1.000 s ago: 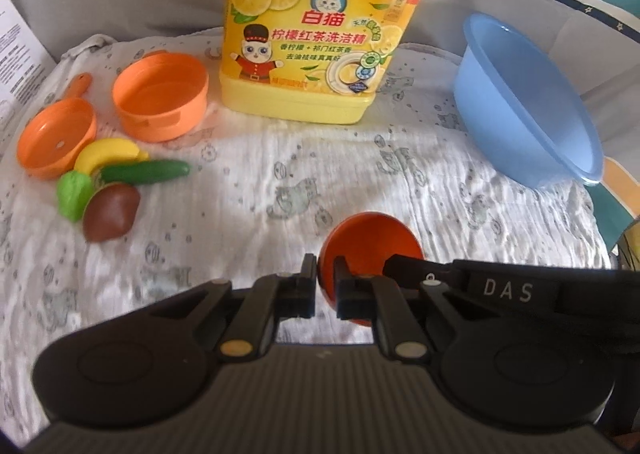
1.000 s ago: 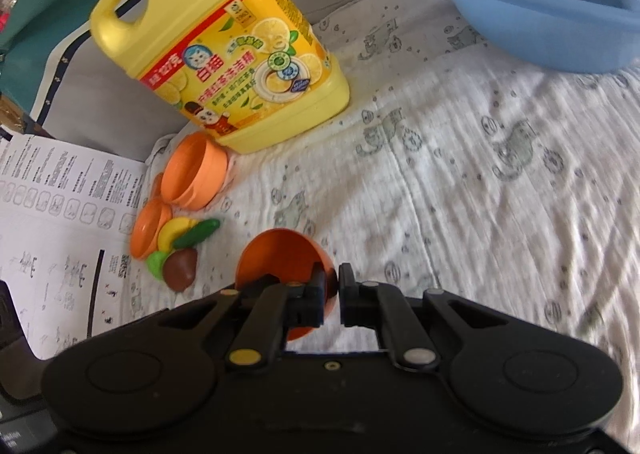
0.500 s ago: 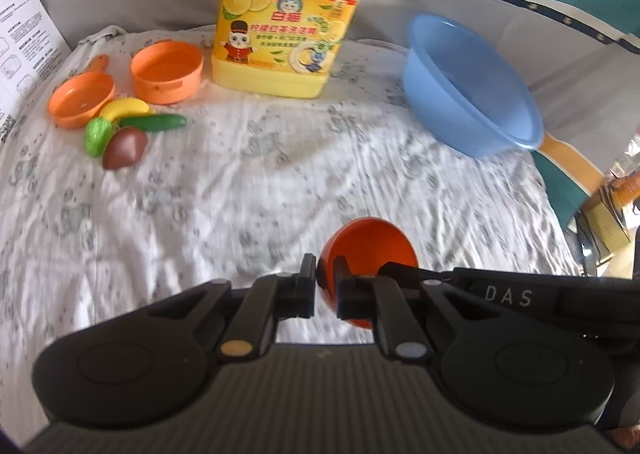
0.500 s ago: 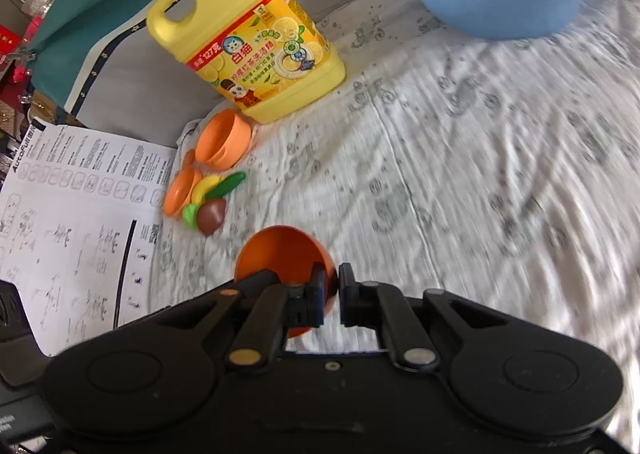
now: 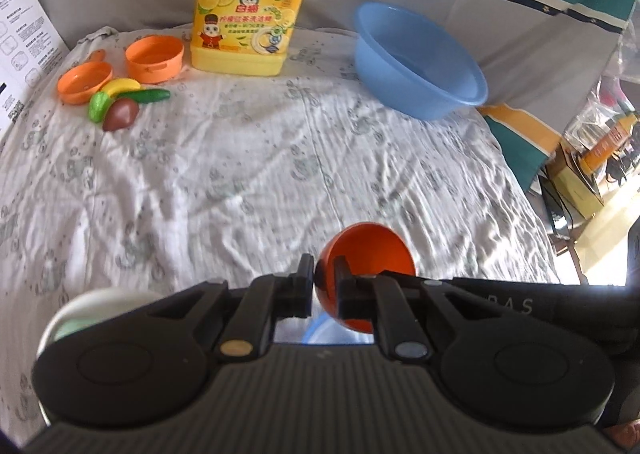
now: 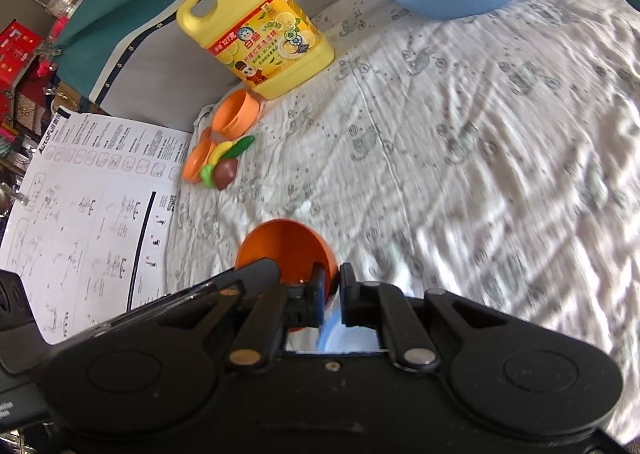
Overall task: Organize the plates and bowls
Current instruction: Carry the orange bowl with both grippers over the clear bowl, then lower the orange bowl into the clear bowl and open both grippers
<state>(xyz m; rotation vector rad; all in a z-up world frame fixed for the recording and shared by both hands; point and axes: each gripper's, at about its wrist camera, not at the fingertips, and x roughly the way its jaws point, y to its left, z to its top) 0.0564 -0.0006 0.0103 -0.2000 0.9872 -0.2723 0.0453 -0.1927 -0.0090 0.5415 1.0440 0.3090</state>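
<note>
A: Largest first, what lies before you?

B: A bed covered by a white printed sheet (image 5: 248, 173). At its far side: a blue basin (image 5: 420, 61), a yellow detergent jug (image 5: 248, 17), an orange toy pot (image 5: 154, 57), an orange toy pan (image 5: 82, 83), and a cluster of toy fruit (image 5: 120, 103).

A: And the task's thing?

B: An orange bowl (image 5: 372, 254), carried above the near part of the sheet. My left claw (image 5: 323, 286) is closed on one side of its rim; my right claw (image 6: 331, 294) is closed on the opposite side.

A: Which step is this?

B: Transport, I judge. Beneath my claws a pale blue rim (image 5: 336, 332) and a white-green dish (image 5: 76, 318) show, probably the stack. The next move calls for lowering the bowl level over it, then releasing both claws together.
</note>
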